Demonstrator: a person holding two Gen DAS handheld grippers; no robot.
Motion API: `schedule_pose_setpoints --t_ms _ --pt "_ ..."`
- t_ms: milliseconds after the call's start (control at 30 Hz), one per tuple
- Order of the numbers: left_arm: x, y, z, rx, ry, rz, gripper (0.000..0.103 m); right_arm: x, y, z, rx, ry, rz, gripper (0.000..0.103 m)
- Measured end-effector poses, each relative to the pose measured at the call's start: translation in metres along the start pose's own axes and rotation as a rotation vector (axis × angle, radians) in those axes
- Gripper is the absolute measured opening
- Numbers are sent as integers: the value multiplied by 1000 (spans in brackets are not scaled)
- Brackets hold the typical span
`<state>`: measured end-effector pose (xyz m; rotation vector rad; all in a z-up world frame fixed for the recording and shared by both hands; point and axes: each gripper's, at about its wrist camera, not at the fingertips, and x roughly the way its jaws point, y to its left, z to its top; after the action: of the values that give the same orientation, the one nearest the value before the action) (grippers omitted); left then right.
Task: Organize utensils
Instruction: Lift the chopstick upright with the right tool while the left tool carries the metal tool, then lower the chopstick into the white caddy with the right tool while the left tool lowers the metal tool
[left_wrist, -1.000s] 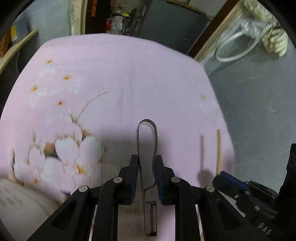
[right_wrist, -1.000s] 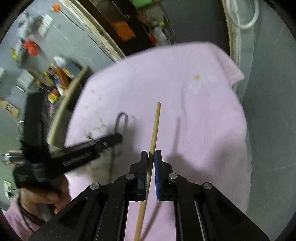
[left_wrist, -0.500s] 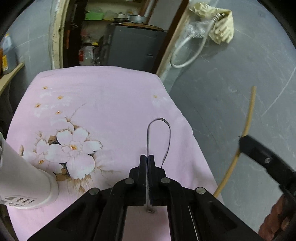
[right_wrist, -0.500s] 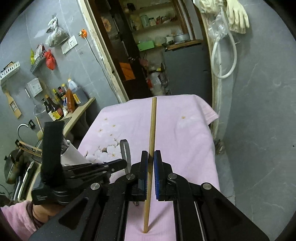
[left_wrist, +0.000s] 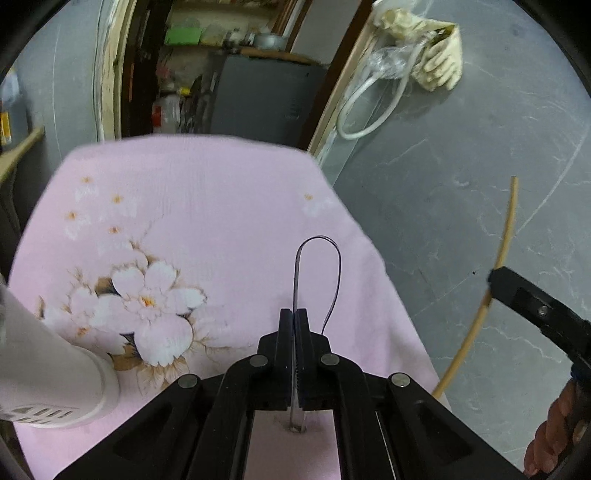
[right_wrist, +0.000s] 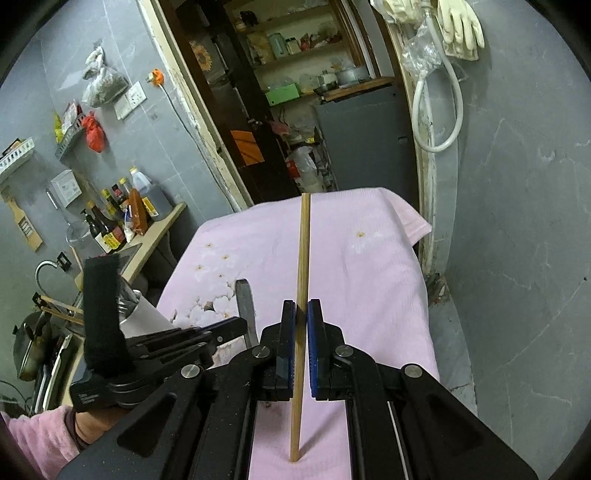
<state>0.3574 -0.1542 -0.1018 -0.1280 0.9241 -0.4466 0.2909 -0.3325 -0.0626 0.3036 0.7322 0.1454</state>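
My left gripper (left_wrist: 294, 317) is shut on a metal utensil (left_wrist: 295, 273) whose looped handle end sticks out ahead, held above the pink flowered cloth (left_wrist: 207, 206). My right gripper (right_wrist: 302, 314) is shut on a wooden chopstick (right_wrist: 304, 251), held upright-forward above the cloth (right_wrist: 369, 266). The chopstick (left_wrist: 506, 236) and the right gripper's finger (left_wrist: 532, 299) show at the right of the left wrist view. The left gripper (right_wrist: 221, 328) with the utensil (right_wrist: 245, 299) shows low left in the right wrist view. A white perforated utensil holder (left_wrist: 48, 384) stands at the cloth's left edge.
The cloth-covered table ends at a grey floor (left_wrist: 461, 206) on the right. A dark doorway with shelves (right_wrist: 295, 92) lies beyond the far edge. A counter with bottles (right_wrist: 122, 221) and a sink (right_wrist: 44, 295) are at the left.
Both grippers have lifted their items off the cloth and tilted up; the views now show the room beyond. The left jaws closed tight on the utensil.
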Motion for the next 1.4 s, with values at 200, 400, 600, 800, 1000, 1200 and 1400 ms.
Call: schedule_pose_setpoints --t_ms 200,400,600,800,1000,1200,1400 --pt "-34 -17 -8 71 -105 2 2 -31 8 -11 -13 -59 -23 5" --pt "-75 -19 -17 82 -200 -5 2 -67 33 -6 -85 -144 -38 5" --pt "-124 -19 -14 95 -297 -11 2 -97 72 16 -150 -238 0 5" --pt "-178 -6 -7 86 -358 18 2 -114 119 42 -208 -299 107 5" --pt "-230 33 -3 -1 -417 67 2 -112 169 59 -251 -340 243 5" --pt "-283 86 6 -106 -498 115 2 -110 221 72 -320 -401 330 5" --pt "-312 126 16 -159 -573 184 2 -93 257 81 -382 -438 342 5"
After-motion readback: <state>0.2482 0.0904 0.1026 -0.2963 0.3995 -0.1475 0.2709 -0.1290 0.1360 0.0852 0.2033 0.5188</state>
